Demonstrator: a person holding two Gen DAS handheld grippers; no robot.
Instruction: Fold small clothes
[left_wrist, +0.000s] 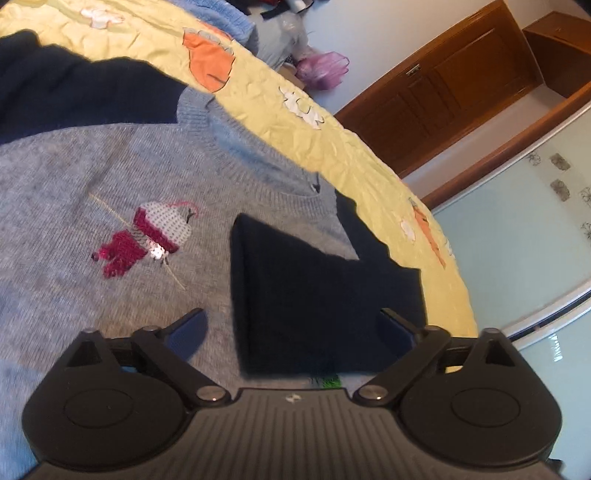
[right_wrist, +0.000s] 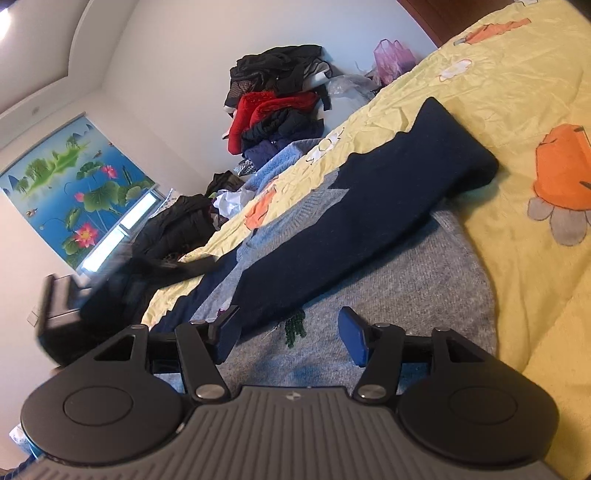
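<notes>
Sweater (left_wrist: 92, 192) flat on the yellow bedspread (left_wrist: 332, 122), grey body up, both navy sleeves (left_wrist: 314, 295) folded across the chest. Left gripper (left_wrist: 291, 328) spread wide, empty, over the sleeve; right gripper (right_wrist: 288, 332) likewise agape near the hem. Best pinching both hem corners evenly, lifting toward the collar (left_wrist: 258, 177).

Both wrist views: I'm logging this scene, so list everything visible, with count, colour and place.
Knitted sweater: one, grey, flat on the bedspread.
Sleeves: two, navy, folded over the sweater's body.
Quilted bedspread: one, yellow with orange patches, under the sweater.
Clothes pile: one, black, red and blue, beyond the bed.
Plastic bag: one, purple, by the wall.
Wooden door: one, brown, behind the bed.
Left tongs: open above a sleeve.
Right tongs: open above the sweater.
</notes>
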